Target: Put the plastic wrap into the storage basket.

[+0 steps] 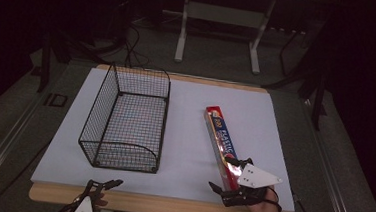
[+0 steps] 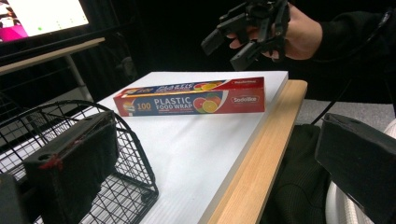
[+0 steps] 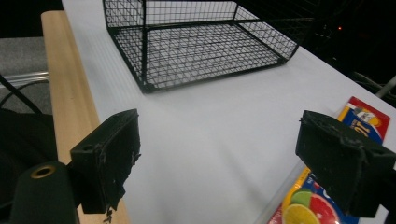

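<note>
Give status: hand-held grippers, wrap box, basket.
Left hand-held gripper open at near table edge, empty. Right hand-held gripper open, beside near end of plastic wrap box, no grip. Wire basket empty, left of box. Nothing between.

wrap box (image 1: 221, 144): long red-blue carton, "PLASTIC FOOD WRAP" print – flat on white tabletop, right of centre, closed
basket (image 1: 125, 119): black wire mesh, upright, empty – left side, well apart from box
</note>
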The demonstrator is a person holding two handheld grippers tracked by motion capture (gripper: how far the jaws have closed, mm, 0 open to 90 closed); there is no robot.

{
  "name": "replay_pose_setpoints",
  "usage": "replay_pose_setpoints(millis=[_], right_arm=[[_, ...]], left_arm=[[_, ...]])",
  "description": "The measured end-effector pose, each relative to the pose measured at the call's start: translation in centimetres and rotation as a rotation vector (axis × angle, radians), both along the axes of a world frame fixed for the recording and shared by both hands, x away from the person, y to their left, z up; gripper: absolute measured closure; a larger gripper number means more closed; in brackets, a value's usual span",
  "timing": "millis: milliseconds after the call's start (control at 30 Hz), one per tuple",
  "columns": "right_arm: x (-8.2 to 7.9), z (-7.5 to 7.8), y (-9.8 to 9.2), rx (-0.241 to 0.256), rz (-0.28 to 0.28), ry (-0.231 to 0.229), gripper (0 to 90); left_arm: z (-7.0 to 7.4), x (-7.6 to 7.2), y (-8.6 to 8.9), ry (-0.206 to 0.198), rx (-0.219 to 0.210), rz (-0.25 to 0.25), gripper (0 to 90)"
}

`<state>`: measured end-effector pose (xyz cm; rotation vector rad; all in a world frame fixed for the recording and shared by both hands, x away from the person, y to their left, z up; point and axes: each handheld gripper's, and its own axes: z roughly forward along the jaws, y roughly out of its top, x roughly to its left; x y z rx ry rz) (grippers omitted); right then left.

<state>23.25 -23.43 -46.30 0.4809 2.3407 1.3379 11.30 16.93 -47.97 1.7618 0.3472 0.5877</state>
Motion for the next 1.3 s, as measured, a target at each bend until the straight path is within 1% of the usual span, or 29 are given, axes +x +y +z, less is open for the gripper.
replay_pose_setpoints(millis=[33,100,167,267,433,467,567,633,733,767,833,900,967,1100,1133,1200,1233,1267,1300], right_arm=[[0.2,0.1,0.0,-0.006,0.001,0.005,12.6],[0.5,0.1,0.1,-0.028,-0.023,-0.018,11.5],[1.0,0.2,0.1,-0.041,-0.033,-0.013,11.3],[1.7,0.3,0.1,-0.046,-0.050,-0.012,10.9],[3.1,0.1,0.1,-0.047,-0.084,0.031,10.8],[3.4,0.1,0.2,-0.054,-0.090,0.037,10.8],[4.1,0.0,0.3,-0.073,-0.115,0.029,10.8],[4.5,0.1,0.4,-0.082,-0.146,0.020,10.6],[5.4,0.2,0.5,-0.087,-0.185,0.026,10.1],[5.7,0.2,0.5,-0.091,-0.204,0.040,9.8],[6.3,0.2,0.6,-0.083,-0.242,0.069,9.8],[6.8,0.3,0.7,-0.095,-0.283,0.083,9.8],[7.2,0.4,0.7,-0.085,-0.298,0.107,9.8],[7.9,0.5,0.9,-0.096,-0.343,0.109,9.8],[8.1,0.4,1.0,-0.102,-0.363,0.114,9.8],[8.5,0.4,1.1,-0.098,-0.380,0.126,9.7],[8.7,0.3,1.2,-0.100,-0.392,0.144,9.7],[8.9,0.3,1.2,-0.101,-0.404,0.150,9.7],[9.0,0.3,1.3,-0.116,-0.426,0.157,9.7]], left_arm=[[0.0,0.0,0.0,-0.001,0.004,-0.002,0.1],[0.1,-0.1,0.0,-0.009,0.007,0.003,0.1],[0.1,-0.1,0.1,-0.006,0.002,0.004,0.1],[0.0,0.0,0.0,0.004,-0.002,0.004,0.1],[0.1,0.0,0.0,-0.006,-0.004,0.010,0.1],[0.1,0.0,0.1,-0.004,-0.006,0.011,0.1],[0.1,0.0,0.1,-0.001,-0.009,0.015,0.1],[0.1,0.0,0.1,-0.001,-0.007,0.014,0.1],[0.1,0.0,0.1,-0.003,-0.004,0.013,0.1],[0.1,0.0,0.1,-0.007,-0.003,0.015,0.1],[0.1,0.0,0.2,-0.008,-0.005,0.017,0.1],[0.1,0.0,0.2,-0.004,-0.006,0.018,0.1],[0.0,0.1,0.2,0.000,-0.005,0.019,0.1],[0.0,0.0,0.1,0.003,0.000,0.018,0.1],[0.0,0.1,0.1,0.004,-0.001,0.018,0.1],[-0.1,0.1,0.1,0.006,-0.002,0.018,0.1],[-0.1,0.1,0.1,0.008,-0.001,0.018,0.1],[-0.1,0.1,0.1,0.009,0.000,0.019,0.1],[-0.1,0.1,0.1,0.009,0.000,0.019,0.1]])
